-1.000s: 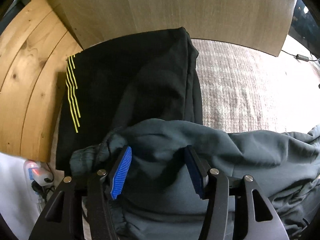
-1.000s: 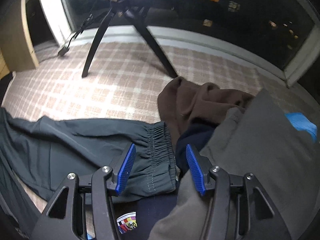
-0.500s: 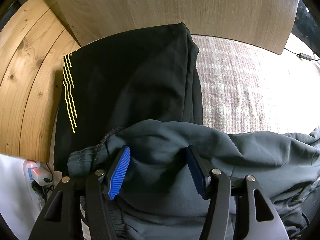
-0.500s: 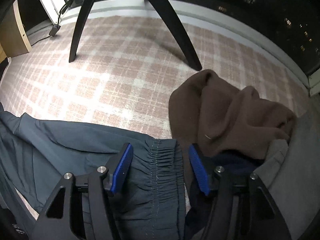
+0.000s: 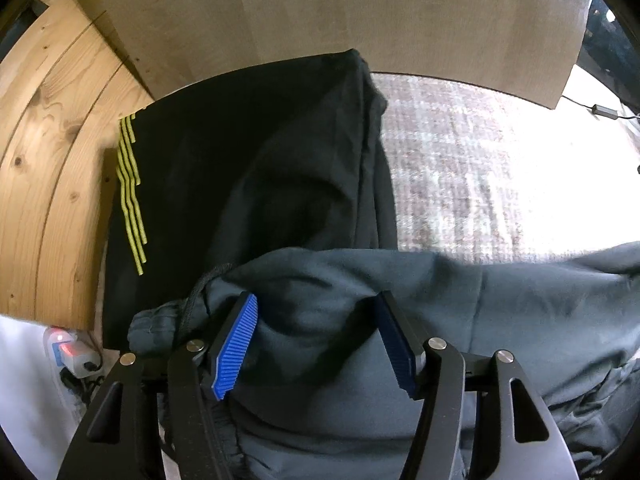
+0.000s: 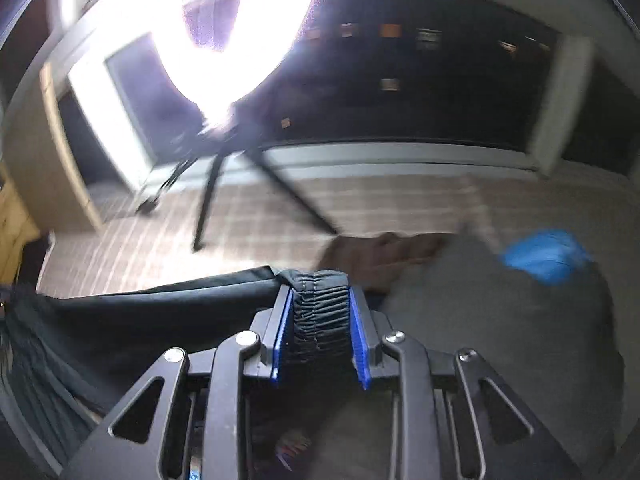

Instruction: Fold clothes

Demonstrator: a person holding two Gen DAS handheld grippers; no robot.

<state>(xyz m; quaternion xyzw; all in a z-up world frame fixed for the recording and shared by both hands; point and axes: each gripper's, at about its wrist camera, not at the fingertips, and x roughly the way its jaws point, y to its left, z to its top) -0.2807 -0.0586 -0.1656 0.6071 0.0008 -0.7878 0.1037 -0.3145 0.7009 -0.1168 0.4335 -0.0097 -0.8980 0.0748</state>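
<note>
Dark grey-green trousers [image 5: 520, 320] lie bunched over the near edge of a folded black garment with yellow stripes [image 5: 248, 168]. My left gripper [image 5: 316, 300] points down at the trousers near their black drawstring [image 5: 196, 296]. Its jaws are opening, with a hump of the cloth between the blue pads [image 5: 236, 344], which stand clear of it. In the right wrist view, my right gripper [image 6: 320, 294] is closing, and its pads press the trousers' gathered elastic band [image 6: 318, 320] from both sides. The trouser leg [image 6: 160, 304] trails off to the left. This view is blurred.
A wooden panel [image 5: 320, 12] and pine boards [image 5: 48, 160] border the checked carpet [image 5: 460, 160]. A power strip [image 5: 68, 354] lies at lower left. To the right sit a brown garment [image 6: 380, 252], a grey garment [image 6: 500, 320] and a blue item [image 6: 544, 256]. Tripod legs [image 6: 208, 200] stand by the window.
The right gripper has closed on the trousers' elastic band and risen, its view tilting up toward the window. The left jaws have widened a little over the cloth.
</note>
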